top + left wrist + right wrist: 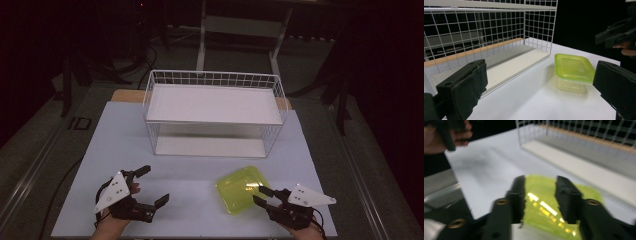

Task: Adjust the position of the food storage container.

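Dim room, grey floor [30,150], white table frame [240,25] beyond the tabletop [120,145].

Your left gripper [149,185] & right gripper [263,196] are both black, each w/ a pale grey three-cornered plate on top, dotted w/ small holes. Jaws are blocky, w/ dark pads [466,87]; brass-coloured screw holes show near the right one's base. Thin black cables trail back.

One white wire basket [215,112] stands on the counter [125,145], with one white shelf board [215,102] across it. One yellow-green lidded container [241,189] sits near it. Two grippers are present: the left gripper [146,186] and the right gripper [262,195].
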Demonstrator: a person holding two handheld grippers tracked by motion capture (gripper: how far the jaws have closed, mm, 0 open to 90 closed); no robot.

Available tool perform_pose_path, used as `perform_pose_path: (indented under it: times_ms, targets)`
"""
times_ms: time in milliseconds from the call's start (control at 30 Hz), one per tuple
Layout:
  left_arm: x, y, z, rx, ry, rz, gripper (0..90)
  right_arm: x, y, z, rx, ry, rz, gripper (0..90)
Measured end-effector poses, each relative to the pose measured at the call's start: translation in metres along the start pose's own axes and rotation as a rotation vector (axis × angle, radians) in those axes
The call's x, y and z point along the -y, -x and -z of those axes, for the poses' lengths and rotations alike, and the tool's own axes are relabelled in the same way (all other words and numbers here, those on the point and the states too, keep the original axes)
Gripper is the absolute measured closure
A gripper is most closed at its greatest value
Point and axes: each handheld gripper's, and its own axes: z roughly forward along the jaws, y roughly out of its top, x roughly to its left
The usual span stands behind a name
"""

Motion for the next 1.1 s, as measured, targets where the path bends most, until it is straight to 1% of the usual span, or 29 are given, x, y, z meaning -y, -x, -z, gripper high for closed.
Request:
perform_pose_path:
  times_ms: [33, 67, 100, 133, 167, 200, 233, 267, 333, 367, 567, 667, 733, 833, 933, 1100]
  targets:
    - [0.000, 0.000, -0.001, 0.001, -0.001, 0.002, 0.0, 0.002, -0.001, -0.003, -0.006, -0.020, 0.008, 71.2]
    - [0.000, 0.000, -0.001, 0.003, -0.002, 0.004, 0.0, 0.005, -0.002, -0.006, -0.005, -0.045, 0.017, 75.7]
    - [0.001, 0.000, -0.001, 0.005, -0.003, 0.005, 0.0, 0.007, -0.002, -0.008, -0.006, -0.058, 0.020, 77.7]
    - [0.001, 0.001, -0.002, 0.008, -0.003, 0.003, 0.0, 0.009, -0.003, -0.010, -0.009, -0.077, 0.022, 81.1]
    - [0.001, 0.001, -0.002, 0.007, -0.008, -0.001, 0.0, 0.010, -0.003, -0.012, -0.011, -0.095, 0.028, 86.5]
    - [0.001, 0.002, -0.002, 0.007, -0.010, -0.005, 0.0, 0.011, -0.003, -0.013, -0.007, -0.102, 0.036, 89.8]
    - [0.001, 0.002, -0.002, 0.007, -0.010, -0.005, 0.0, 0.011, -0.003, -0.013, -0.007, -0.102, 0.036, 89.8]
    - [0.001, 0.002, -0.002, 0.016, -0.012, -0.003, 0.0, 0.012, -0.003, -0.014, -0.001, -0.115, 0.044, 89.9]
    - [0.001, 0.002, -0.002, 0.016, -0.015, -0.005, 0.0, 0.015, -0.004, -0.018, -0.014, -0.148, 0.068, 90.0]
    - [0.001, 0.002, -0.003, 0.020, -0.016, -0.003, 0.0, 0.016, -0.004, -0.020, -0.025, -0.162, 0.065, 90.0]
    - [0.002, 0.003, -0.003, 0.025, -0.019, -0.005, 0.0, 0.020, -0.005, -0.029, -0.086, -0.193, 0.050, 90.0]
    - [0.001, 0.002, -0.003, 0.025, -0.019, -0.007, 0.0, 0.023, -0.004, -0.036, -0.094, -0.226, 0.053, 90.0]
    - [0.001, 0.002, -0.003, 0.024, -0.019, -0.009, 0.0, 0.023, -0.004, -0.038, -0.105, -0.230, 0.049, 90.0]
    - [0.002, 0.002, -0.003, 0.028, -0.021, -0.007, 0.0, 0.023, -0.003, -0.042, -0.101, -0.235, 0.058, 90.0]
    - [0.002, 0.002, -0.003, 0.029, -0.024, -0.010, 0.0, 0.021, -0.001, -0.047, -0.105, -0.240, 0.051, 90.0]
    - [0.002, 0.003, -0.004, 0.028, -0.025, -0.011, 0.0, 0.019, 0.001, -0.059, -0.095, -0.243, 0.060, 90.0]
